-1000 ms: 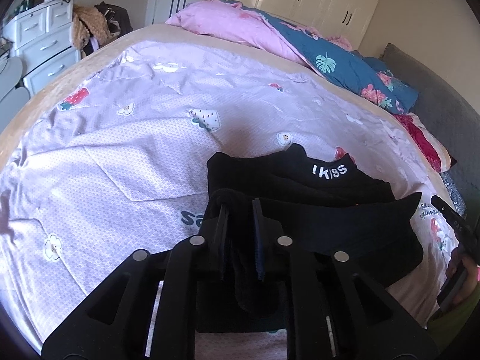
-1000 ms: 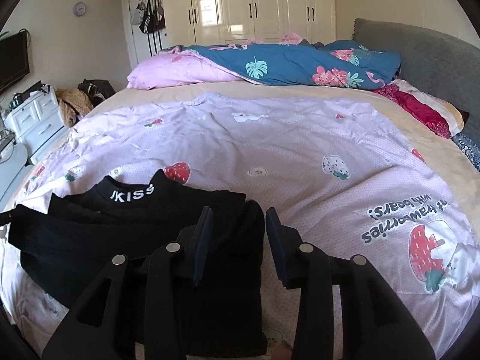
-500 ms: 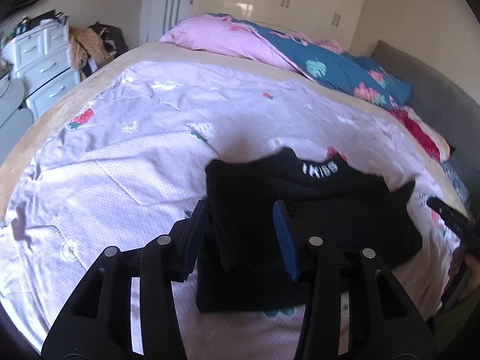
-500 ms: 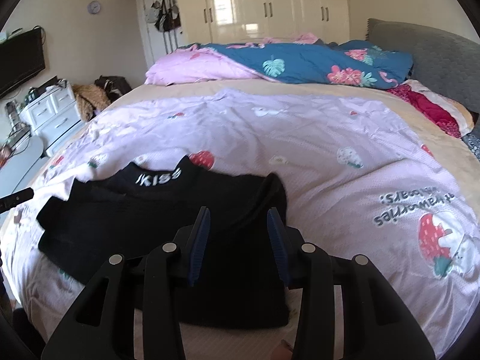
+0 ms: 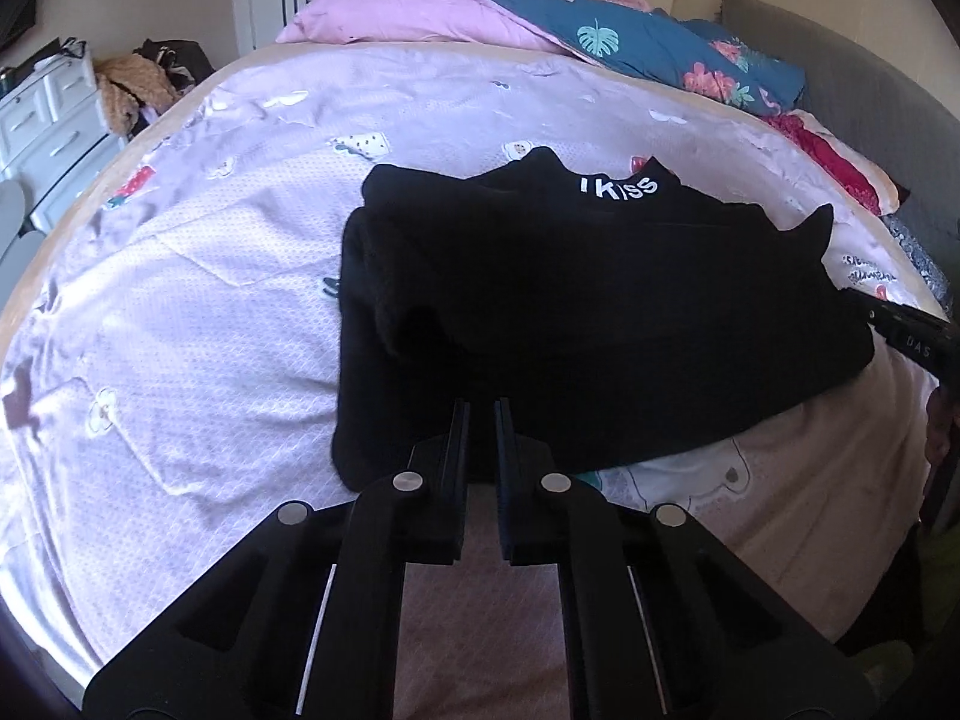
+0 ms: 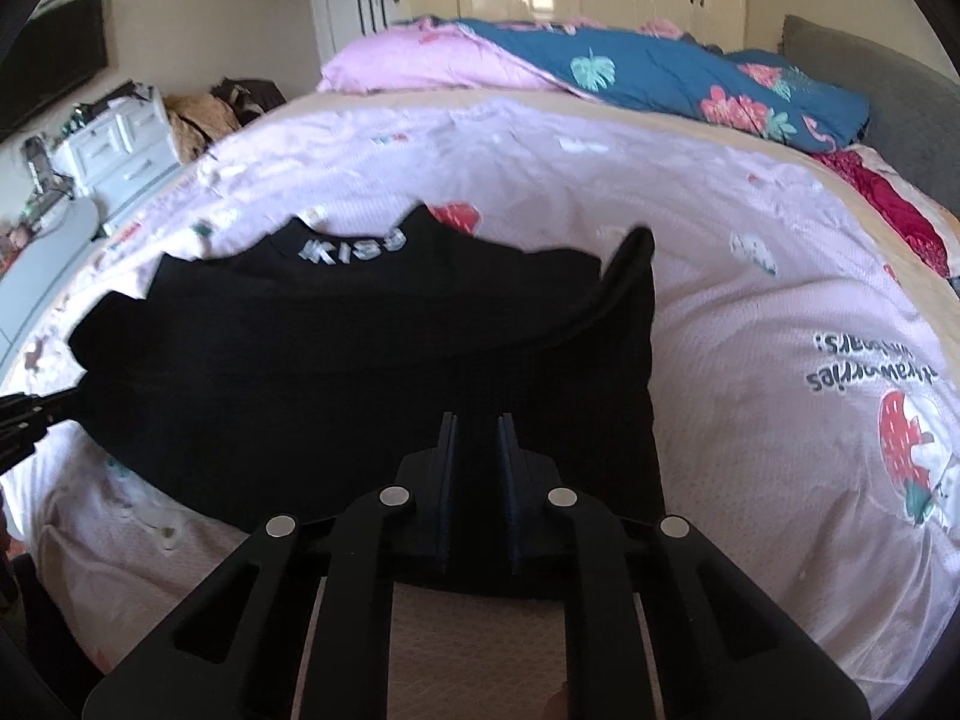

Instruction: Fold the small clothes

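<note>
A black top (image 5: 600, 300) with white "KISS" lettering on its collar lies flat on the lilac strawberry-print bed cover (image 5: 180, 300), both sleeves laid across its body. My left gripper (image 5: 482, 405) is shut over the near left hem, with black cloth in the narrow slit between its fingers. In the right wrist view the same top (image 6: 360, 360) fills the middle. My right gripper (image 6: 478, 417) sits on the near right hem, its jaws closing with black cloth between them. The right gripper's dark side (image 5: 912, 336) shows at the left wrist view's right edge.
A pink pillow (image 5: 408, 18) and a blue floral quilt (image 5: 660, 48) are piled at the bed's far end, beside a grey headboard (image 5: 852, 78). White drawers (image 5: 48, 120) with clothes heaped next to them stand left of the bed. Bare cover stretches left and right of the top.
My left gripper let go of the sleeve it held, opened, drew back to the hem and shut again. My right gripper also drew back and down to the hem, and its jaws narrowed.
</note>
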{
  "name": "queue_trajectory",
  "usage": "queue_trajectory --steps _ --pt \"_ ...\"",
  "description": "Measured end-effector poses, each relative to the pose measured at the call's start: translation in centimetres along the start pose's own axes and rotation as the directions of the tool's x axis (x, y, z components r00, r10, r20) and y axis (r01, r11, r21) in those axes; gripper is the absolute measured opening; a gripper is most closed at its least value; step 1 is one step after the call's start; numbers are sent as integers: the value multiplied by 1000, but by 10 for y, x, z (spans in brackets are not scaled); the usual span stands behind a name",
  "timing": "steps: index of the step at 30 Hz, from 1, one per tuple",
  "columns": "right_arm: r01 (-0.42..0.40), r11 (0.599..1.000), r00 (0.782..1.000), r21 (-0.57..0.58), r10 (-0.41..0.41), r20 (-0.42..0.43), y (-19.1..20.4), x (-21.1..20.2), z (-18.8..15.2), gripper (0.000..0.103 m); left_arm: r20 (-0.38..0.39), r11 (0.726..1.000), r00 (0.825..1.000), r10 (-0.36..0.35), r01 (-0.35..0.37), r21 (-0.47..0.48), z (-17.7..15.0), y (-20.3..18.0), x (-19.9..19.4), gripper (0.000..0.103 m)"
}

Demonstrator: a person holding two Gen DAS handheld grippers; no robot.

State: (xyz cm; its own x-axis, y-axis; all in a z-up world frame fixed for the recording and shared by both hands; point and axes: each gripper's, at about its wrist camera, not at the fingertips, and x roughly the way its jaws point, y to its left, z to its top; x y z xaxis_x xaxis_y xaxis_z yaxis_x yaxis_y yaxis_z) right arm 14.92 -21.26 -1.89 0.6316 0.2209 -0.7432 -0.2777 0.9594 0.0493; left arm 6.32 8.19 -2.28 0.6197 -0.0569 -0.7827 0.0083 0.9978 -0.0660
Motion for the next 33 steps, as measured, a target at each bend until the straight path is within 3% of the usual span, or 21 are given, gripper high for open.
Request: queue_trajectory --steps 7,16,23,27,29,31,33 --pt "47 996 998 72 -44 -54 -21 37 9 12 -1 1000 1000 24 -24 -5 24 2 27 2" --pt "40 993 999 109 -37 -27 -30 64 46 11 42 996 999 7 -3 -88 66 17 52 2" --pt "38 990 999 134 -38 -2 -39 80 68 11 102 984 995 -11 29 -176 95 37 59 2" --pt "47 988 999 144 -49 13 -45 86 76 11 181 973 983 -18 59 -224 107 47 48 4" --pt "47 987 998 155 -51 24 -49 86 78 11 235 965 972 -11 72 -253 113 54 36 11" --pt "51 986 998 161 -58 36 -53 85 79 11 271 962 963 8 66 -263 115 61 26 25" --pt "57 985 997 163 -65 48 -56 80 79 11 275 962 961 32 45 -268 113 66 23 26"
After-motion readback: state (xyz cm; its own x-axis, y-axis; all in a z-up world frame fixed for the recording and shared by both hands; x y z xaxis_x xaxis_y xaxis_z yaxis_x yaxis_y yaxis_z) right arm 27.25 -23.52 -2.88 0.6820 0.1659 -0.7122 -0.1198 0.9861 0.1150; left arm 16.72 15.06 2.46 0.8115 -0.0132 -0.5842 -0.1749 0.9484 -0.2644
